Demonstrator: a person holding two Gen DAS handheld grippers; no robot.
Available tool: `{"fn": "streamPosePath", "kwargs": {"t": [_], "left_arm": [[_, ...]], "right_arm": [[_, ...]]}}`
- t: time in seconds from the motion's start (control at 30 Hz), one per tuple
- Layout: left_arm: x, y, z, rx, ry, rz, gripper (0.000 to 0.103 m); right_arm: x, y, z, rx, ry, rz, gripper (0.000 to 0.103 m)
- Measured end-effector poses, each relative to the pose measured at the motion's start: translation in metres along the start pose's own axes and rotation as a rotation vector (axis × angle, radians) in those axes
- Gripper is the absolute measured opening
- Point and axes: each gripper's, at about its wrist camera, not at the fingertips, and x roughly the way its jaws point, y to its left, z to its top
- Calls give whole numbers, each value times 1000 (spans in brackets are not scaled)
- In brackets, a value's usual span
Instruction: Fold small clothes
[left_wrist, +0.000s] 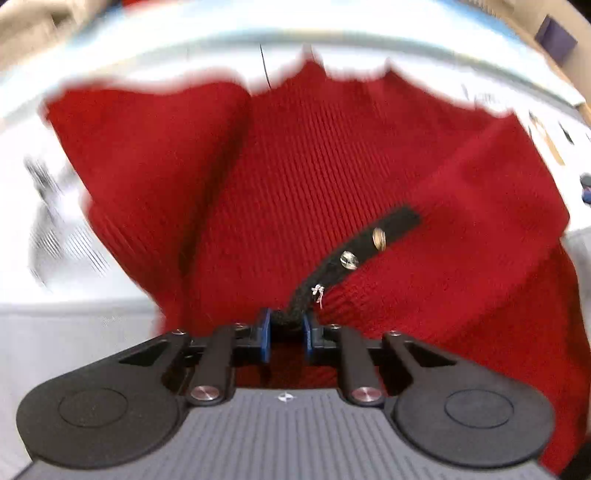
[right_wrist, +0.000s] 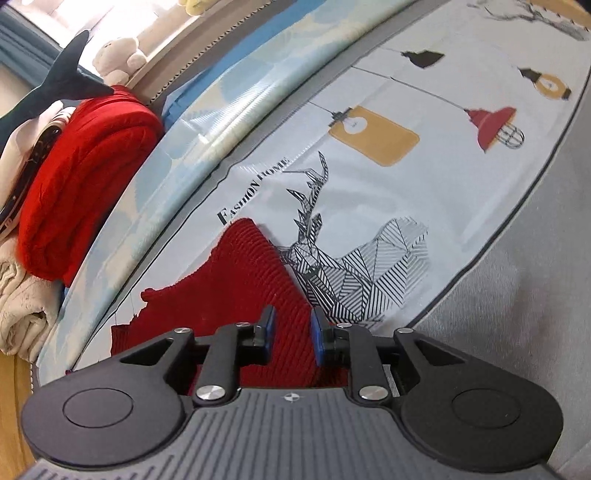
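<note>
A: Left wrist view first. Left gripper clamped on the black button placket of the red knit sweater. 2 metal snaps visible on that strip. Sweater lifted and draped ahead of the fingers, spread over the white printed tablecloth.

B: Blurred at the edges, so probably mid-motion. Risk there?

A: Narrow pinch on a thin trim only. Could slip free under the knit's weight, or stretch the placket and skew the fold.

B: Right wrist view?

A: Right gripper parted, nothing held, blue pads hovering over a corner of the same sweater lying on the tablecloth beside the deer print. Folded red garment stacked at the far left with beige fabric, well apart.

B: Hazard here?

A: Closing too low might catch the tablecloth along with the knit. Dragging that would ruck the surface and spoil the fold. Loose threads at the hem could snag too.
</note>
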Motion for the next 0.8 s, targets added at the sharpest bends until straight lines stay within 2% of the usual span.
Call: {"fn": "streamPosePath", "kwargs": {"t": [0.1,0.13,0.2,0.23,0.33,0.37,0.47,0.53,0.63,0.7,0.73,0.77,0.8], "left_arm": [[-16,25,12,-88,-139,169,19],[-16,32,13,-117,-152,184,23],[-8,40,15,-136,-100,107,36],[-6,41,14,-126,-79,86,39],[-16,34,13,-90,-149,183,39],[-18,33,12,-93,-159,180,39],[-16,36,11,-136,-137,94,39],[-13,38,11,-147,-116,81,39],[-17,40,10,-162,-135,103,39],[-22,44,16,-221,-173,109,39],[-26,48,20,-253,-191,112,39],[-31,57,22,-297,-211,116,39],[-36,65,25,-336,-223,116,39]], "right_arm": [[-3,6,1,-41,-20,8,23],[-3,8,1,-58,-24,12,23],[-2,12,-1,-82,-16,31,23],[-1,14,-2,-97,-4,44,23],[7,26,-8,-169,39,81,23],[8,32,-11,-207,42,87,23],[14,50,-23,-316,66,129,23],[22,60,-36,-390,106,155,23],[35,65,-49,-453,142,125,23],[45,62,-53,-462,156,87,22],[48,60,-53,-468,149,59,18],[51,58,-53,-480,136,19,6],[53,54,-53,-487,112,-38,0]]}}
